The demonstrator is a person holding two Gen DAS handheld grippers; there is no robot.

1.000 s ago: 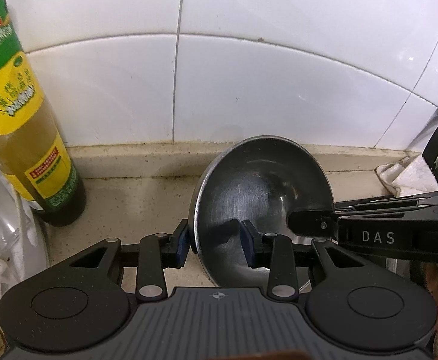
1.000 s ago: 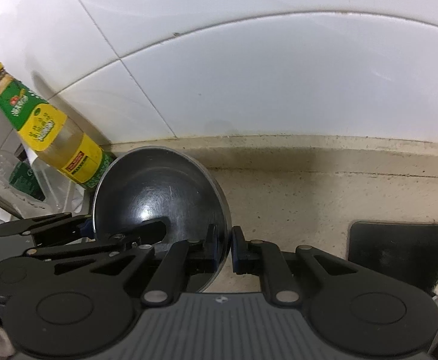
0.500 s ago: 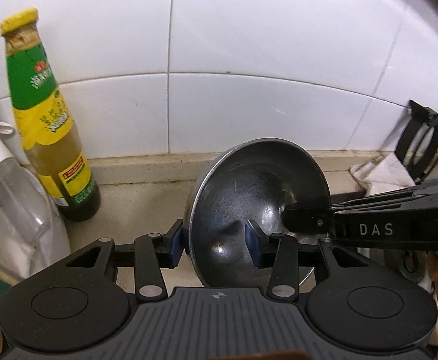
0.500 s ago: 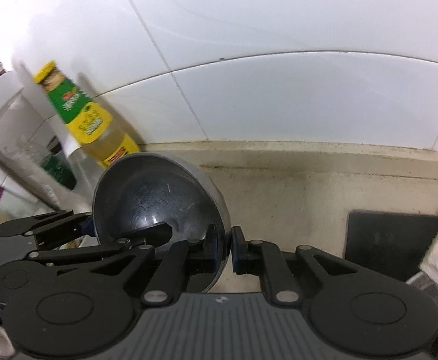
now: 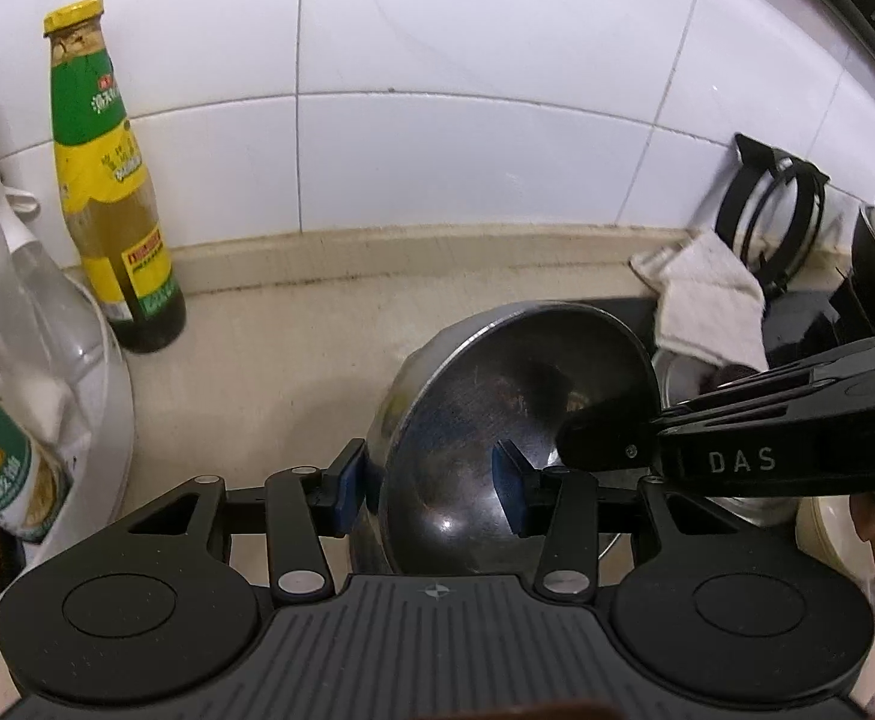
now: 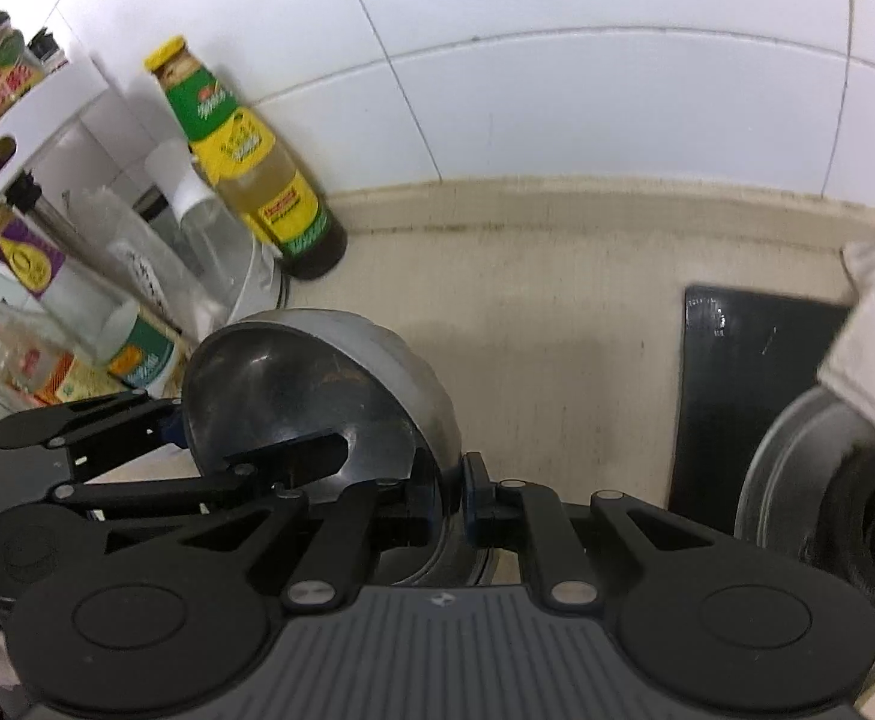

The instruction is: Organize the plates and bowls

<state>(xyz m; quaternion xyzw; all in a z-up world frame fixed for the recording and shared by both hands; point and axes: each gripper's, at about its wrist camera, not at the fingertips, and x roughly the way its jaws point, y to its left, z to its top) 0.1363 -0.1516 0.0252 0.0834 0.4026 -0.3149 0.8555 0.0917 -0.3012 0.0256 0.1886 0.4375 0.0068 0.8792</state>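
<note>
A steel bowl (image 5: 497, 414) is tilted on edge above the beige counter, its hollow facing the cameras; it also shows in the right wrist view (image 6: 317, 384). My left gripper (image 5: 428, 495) is open, its blue pads standing either side of the bowl's left rim with gaps. My right gripper (image 6: 446, 501) is shut on the bowl's right rim and carries it. The right gripper's body (image 5: 737, 456) reaches in from the right in the left wrist view.
A sauce bottle (image 5: 110, 192) stands at the tiled wall on the left, beside a white rack (image 6: 35, 138) of jars. A white cloth (image 5: 701, 294), a black wire stand (image 5: 773, 210), a black stove top (image 6: 737, 396) and a pot lid (image 6: 821, 492) lie to the right.
Both grippers and the bowl have drawn back from the wall and risen. My left gripper's pads have spread apart from the bowl's rim. The right gripper keeps its hold.
</note>
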